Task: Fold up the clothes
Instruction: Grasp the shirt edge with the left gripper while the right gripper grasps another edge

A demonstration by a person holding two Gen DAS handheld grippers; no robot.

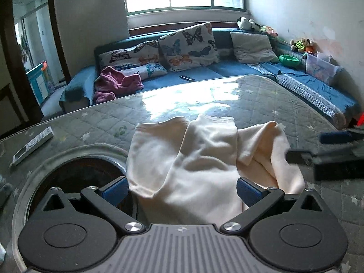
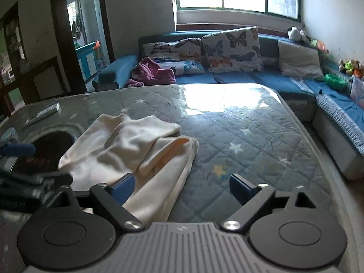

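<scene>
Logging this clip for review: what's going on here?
A person with a handheld gripper in each hand is working on a crumpled cream-coloured cotton garment lying on a grey quilted star-print table cover. The left gripper is open with the cloth's near edge between its fingers. The right gripper is also open, at the garment's right edge. No neat fold is visible yet.

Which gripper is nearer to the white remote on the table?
Left. The left gripper hovers over the cream cotton garment, with the white rectangular remote to its left; the right gripper is farther right.
</scene>
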